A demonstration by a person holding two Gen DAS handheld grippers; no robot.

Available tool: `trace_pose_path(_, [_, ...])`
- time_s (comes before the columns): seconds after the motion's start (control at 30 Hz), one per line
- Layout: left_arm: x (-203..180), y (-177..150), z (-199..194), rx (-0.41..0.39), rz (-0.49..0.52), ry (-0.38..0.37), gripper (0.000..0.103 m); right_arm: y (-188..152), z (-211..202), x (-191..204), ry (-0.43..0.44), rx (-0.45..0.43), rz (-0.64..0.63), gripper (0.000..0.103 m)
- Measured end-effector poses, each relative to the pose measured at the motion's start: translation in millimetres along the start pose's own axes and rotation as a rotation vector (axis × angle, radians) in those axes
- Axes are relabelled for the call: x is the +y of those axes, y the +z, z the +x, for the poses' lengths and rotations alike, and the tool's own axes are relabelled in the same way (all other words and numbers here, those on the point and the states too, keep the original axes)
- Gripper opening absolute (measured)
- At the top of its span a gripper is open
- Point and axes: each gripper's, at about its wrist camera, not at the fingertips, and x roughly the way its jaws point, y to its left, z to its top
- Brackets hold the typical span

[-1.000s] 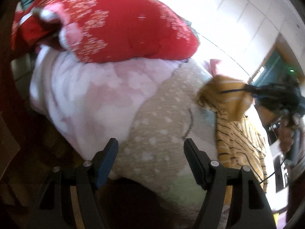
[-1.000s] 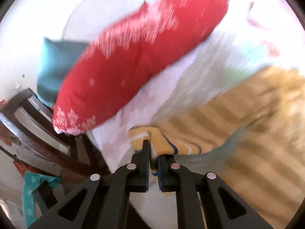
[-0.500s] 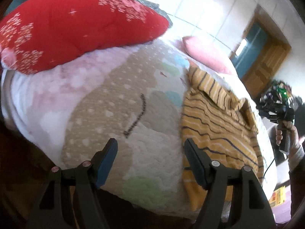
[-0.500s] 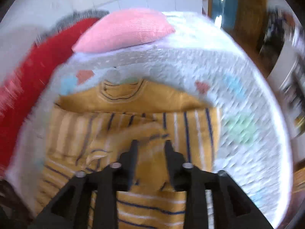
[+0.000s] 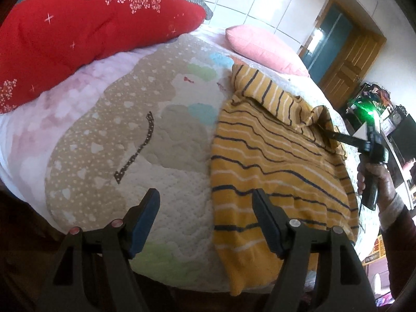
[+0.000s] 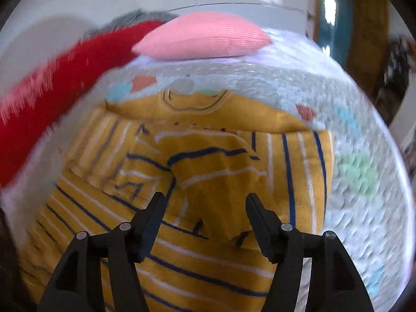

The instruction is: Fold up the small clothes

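Note:
A small mustard-yellow shirt with navy and white stripes (image 5: 273, 161) lies on the quilted bed cover, collar toward the pillows. In the right wrist view the shirt (image 6: 208, 171) has a sleeve folded over its middle. My left gripper (image 5: 205, 215) is open and empty at the near edge of the bed, by the shirt's left side. My right gripper (image 6: 205, 208) is open and empty just above the folded sleeve; it also shows in the left wrist view (image 5: 335, 136) at the shirt's far side.
A big red cushion (image 5: 85, 23) and a pink pillow (image 5: 260, 46) lie at the head of the bed. The patterned quilt (image 5: 130, 119) spreads left of the shirt. A wooden door (image 5: 351, 59) and cluttered shelves stand to the right.
My right gripper carried the sleeve across the shirt, then opened and let it go. My left gripper stayed open and swung toward the shirt's edge.

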Motion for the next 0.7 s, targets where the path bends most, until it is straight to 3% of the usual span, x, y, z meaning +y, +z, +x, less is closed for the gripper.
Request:
trace_pose_path(0.03, [0, 1, 1, 0.002, -0.003, -0.003, 0.072, 4, 7, 4, -0.048, 0.031, -0.04, 0.01])
trace_pose_path(0.1, [-1, 3, -1, -0.008, -0.001, -0.005, 0.072, 11, 8, 3, -0.081, 0.04, -0.07, 0.009])
trace_pose_path(0.17, [0, 5, -3, -0.021, 0.004, 0.003, 0.072, 15, -7, -1, -0.12, -0.017, -0.088, 0.009])
trace_pose_path(0.27, [5, 6, 0, -0.014, -0.016, 0.004, 0.072, 9, -26, -8, -0.254, -0.086, -0.156, 0.011])
trace_pose_path(0.37, [10, 5, 3, -0.005, -0.036, -0.009, 0.072, -10, -18, -20, -0.384, -0.033, -0.206, 0.037])
trace_pose_path(0.47, [9, 1, 4, -0.002, -0.036, -0.013, 0.072, -37, -14, -38, -0.472, 0.043, -0.214, 0.038])
trace_pose_path(0.53, [8, -2, 5, 0.007, -0.031, -0.023, 0.073, -53, -26, -53, -0.422, 0.058, -0.137, 0.04])
trace_pose_path(0.6, [7, -5, 9, 0.023, -0.03, -0.039, 0.076, -74, -47, -69, -0.263, 0.063, 0.007, 0.053])
trace_pose_path(0.7, [7, -8, 18, 0.062, -0.044, -0.077, 0.076, -116, -76, -88, 0.105, 0.057, 0.281, 0.061])
